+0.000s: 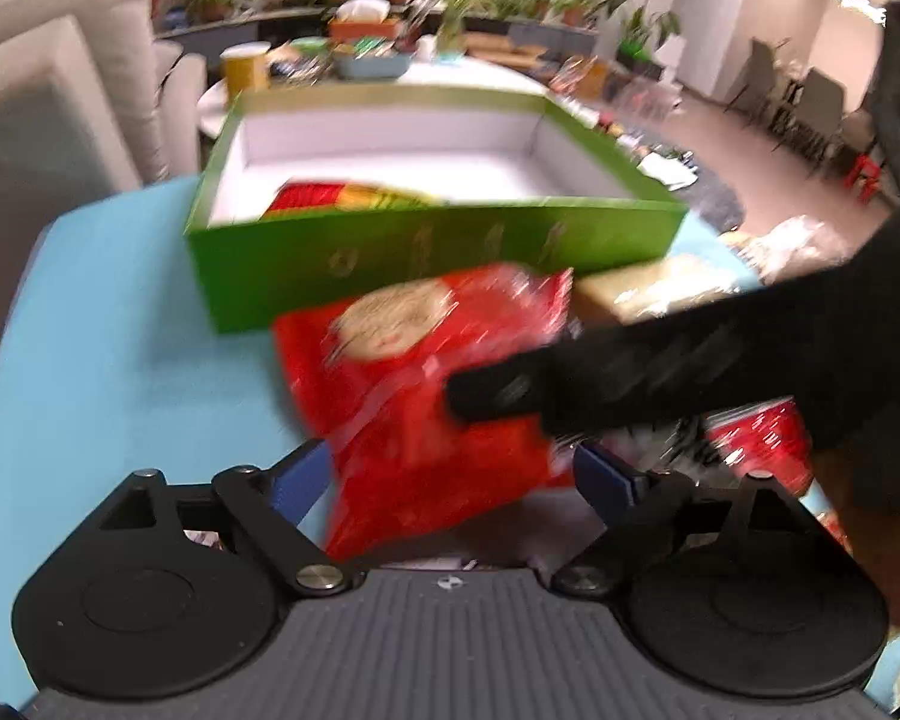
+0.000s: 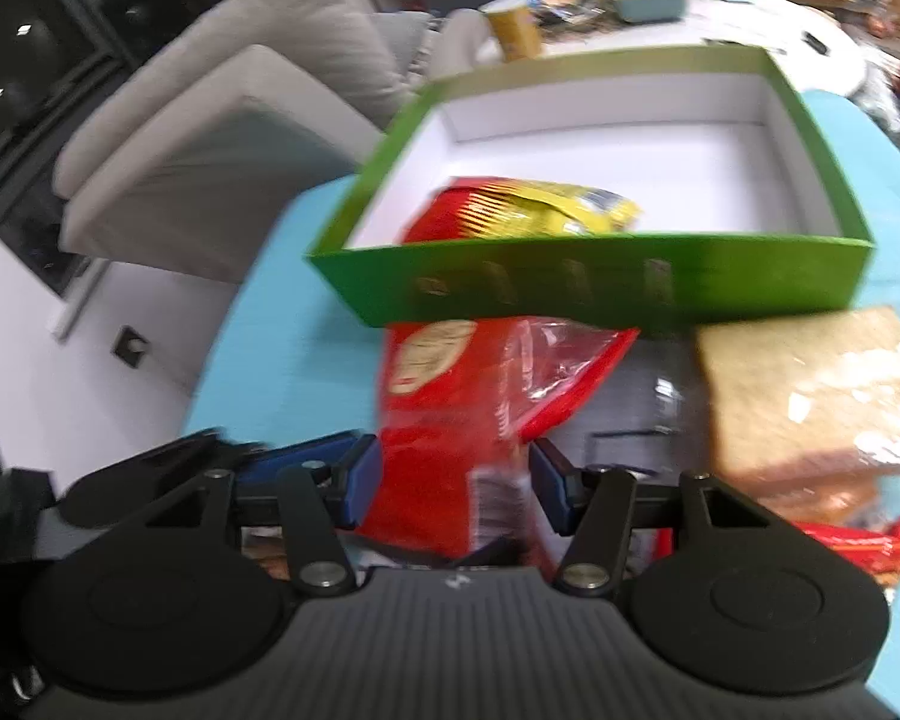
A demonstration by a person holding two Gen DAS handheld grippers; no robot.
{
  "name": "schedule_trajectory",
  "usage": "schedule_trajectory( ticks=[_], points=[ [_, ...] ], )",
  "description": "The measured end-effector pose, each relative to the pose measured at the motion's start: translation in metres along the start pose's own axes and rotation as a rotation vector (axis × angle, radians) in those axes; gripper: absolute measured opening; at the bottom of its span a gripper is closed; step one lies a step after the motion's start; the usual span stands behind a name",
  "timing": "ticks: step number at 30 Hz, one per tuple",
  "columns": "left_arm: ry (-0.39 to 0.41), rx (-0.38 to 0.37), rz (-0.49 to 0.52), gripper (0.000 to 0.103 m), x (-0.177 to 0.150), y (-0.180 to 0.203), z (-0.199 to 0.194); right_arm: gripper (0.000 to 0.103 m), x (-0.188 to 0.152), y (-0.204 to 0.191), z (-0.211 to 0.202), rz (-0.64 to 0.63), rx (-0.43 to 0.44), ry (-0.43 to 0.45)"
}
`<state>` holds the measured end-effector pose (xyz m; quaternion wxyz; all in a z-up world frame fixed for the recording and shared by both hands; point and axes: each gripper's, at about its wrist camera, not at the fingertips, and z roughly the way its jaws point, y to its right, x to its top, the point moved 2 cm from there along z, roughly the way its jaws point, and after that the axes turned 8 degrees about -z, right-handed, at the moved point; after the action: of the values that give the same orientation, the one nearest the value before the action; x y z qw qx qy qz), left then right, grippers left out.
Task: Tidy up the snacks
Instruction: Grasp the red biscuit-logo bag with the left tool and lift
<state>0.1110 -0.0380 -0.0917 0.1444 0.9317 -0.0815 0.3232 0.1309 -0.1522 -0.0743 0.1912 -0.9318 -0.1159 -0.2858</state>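
Right gripper [image 2: 455, 483] jaws are clamped; left gripper [image 1: 450, 474] jaws are spread wide

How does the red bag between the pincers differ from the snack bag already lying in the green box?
The red bag sits outside the green box, between the right gripper fingers; the yellow-and-red bag lies inside. The red bag is nearly all red with a round cracker picture; the boxed one is partly yellow. Both are shiny snack packets.
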Motion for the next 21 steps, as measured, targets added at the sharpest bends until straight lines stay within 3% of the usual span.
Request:
schedule_trajectory(
  ticks=[4,10,18,21],
  points=[
    [-0.043,0.014,-0.042,0.096,-0.006,-0.014,0.007,0.088,0.003,0.01,-0.004,0.024,-0.011,0.004],
    [-0.05,0.01,-0.024,0.099,0.0,-0.019,0.019,0.091,0.007,0.006,0.007,0.002,0.011,-0.033],
    [-0.026,-0.027,0.039,0.101,0.009,-0.011,0.036,0.091,0.011,0.007,0.037,0.011,0.075,-0.121],
    [0.0,-0.058,0.049,0.094,0.01,-0.006,0.038,0.075,0.011,0.0,0.037,-0.032,0.095,-0.116]
  ],
)
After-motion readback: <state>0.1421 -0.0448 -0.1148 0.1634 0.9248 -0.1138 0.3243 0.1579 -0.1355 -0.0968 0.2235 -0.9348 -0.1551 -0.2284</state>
